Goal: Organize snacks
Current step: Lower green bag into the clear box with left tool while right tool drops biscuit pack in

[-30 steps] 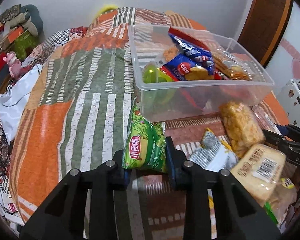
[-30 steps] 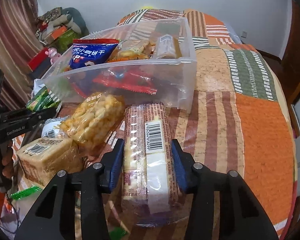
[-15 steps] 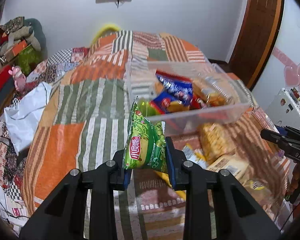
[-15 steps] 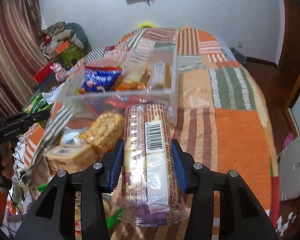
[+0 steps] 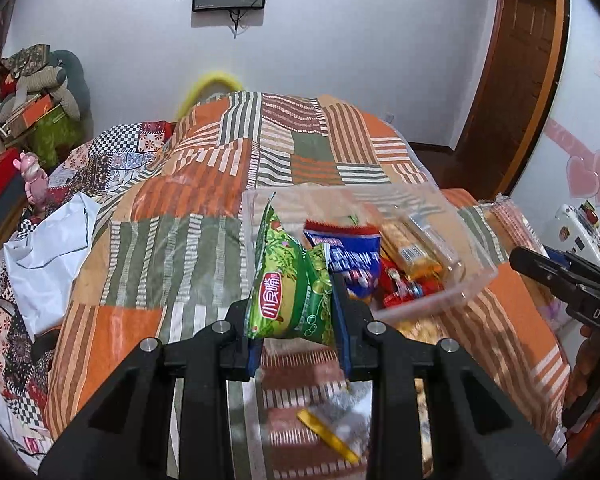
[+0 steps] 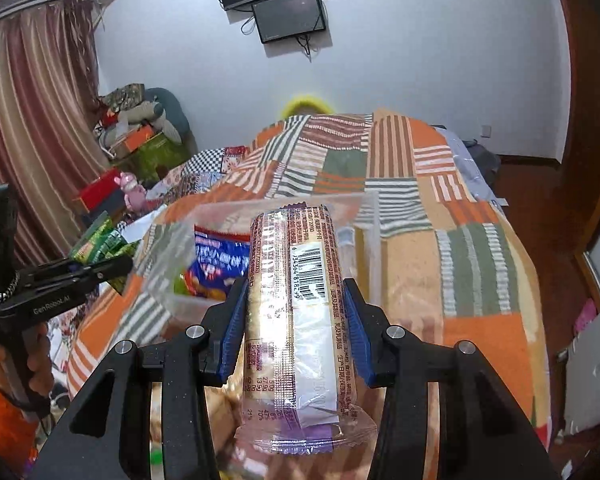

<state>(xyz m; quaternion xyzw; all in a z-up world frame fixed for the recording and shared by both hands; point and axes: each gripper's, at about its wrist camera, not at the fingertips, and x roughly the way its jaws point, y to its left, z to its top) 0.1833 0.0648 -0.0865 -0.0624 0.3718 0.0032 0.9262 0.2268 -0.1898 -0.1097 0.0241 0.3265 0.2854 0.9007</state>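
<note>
Snacks are mid-carry: the left gripper (image 5: 296,322) clenches a green packet (image 5: 290,288), the right gripper (image 6: 294,322) a long biscuit sleeve (image 6: 300,312), both above the bed quilt (image 5: 172,248) beside the clear bin (image 5: 440,300); next, each must clear the rim and release inside

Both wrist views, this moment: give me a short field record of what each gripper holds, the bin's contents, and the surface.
left gripper: shut on green snack bag, held upright
right gripper: shut on cracker sleeve, barcode facing the camera
container: clear plastic bin on the bed, open top
bin contents: blue snack packet, orange-wrapped bar, red wrappers; others blurred
surface: patchwork bedspread, orange, green and striped
loose items: gold wrapper below the left gripper
task state: both held snacks not yet in the bin
</note>
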